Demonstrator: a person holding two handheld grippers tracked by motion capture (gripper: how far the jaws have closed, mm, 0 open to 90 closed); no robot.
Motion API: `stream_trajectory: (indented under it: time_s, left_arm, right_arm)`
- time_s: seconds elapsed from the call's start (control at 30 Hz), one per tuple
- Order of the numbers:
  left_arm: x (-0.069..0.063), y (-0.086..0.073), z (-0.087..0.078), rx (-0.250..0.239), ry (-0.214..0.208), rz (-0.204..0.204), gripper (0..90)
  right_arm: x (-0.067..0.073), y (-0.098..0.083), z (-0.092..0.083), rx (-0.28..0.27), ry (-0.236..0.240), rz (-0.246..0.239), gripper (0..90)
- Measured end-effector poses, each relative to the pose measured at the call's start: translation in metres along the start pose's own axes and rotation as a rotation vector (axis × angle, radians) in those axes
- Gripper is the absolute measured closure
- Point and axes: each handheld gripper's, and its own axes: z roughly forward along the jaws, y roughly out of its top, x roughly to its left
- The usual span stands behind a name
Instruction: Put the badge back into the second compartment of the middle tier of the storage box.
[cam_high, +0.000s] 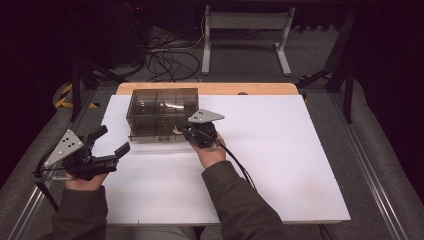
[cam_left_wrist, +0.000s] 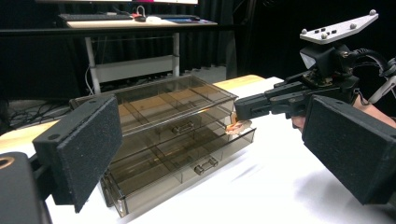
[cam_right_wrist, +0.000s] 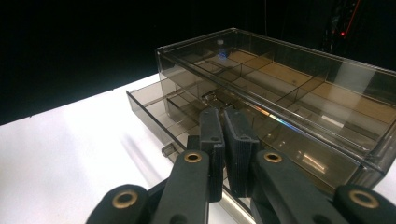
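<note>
Smoky clear plastic is the stage — a small drawer cabinet sitting at the far left-centre of the white table, its lower drawer pulled partly out. The right gripper has its jaws pressed together at the open drawer's front corner, and in the left gripper view something small and orange-pink sits right at the tips; what it is cannot be told, so the hold looks thin at best. Risk from here: a tilt or a nudge against the drawer wall could let the piece drop into the wrong compartment, or push the light cabinet across the table. The right forearm angles in from below, wrist level. The left gripper hovers well apart near the table's left edge, jaws wide, holding nothing.
</note>
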Motion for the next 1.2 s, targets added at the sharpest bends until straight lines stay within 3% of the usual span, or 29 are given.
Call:
stream_trajectory:
  time_s: [0.47,1.2]
  left_arm:
    - [0.0,-0.002,0.002,0.01,0.001,-0.002,5.9]
    - [0.002,-0.004,0.003,0.02,0.004,-0.004,5.9]
  right_arm:
    - [0.0,-0.002,0.013,-0.023,-0.003,0.023,87.3]
    - [0.002,-0.013,0.036,-0.014,-0.025,0.05,87.2]
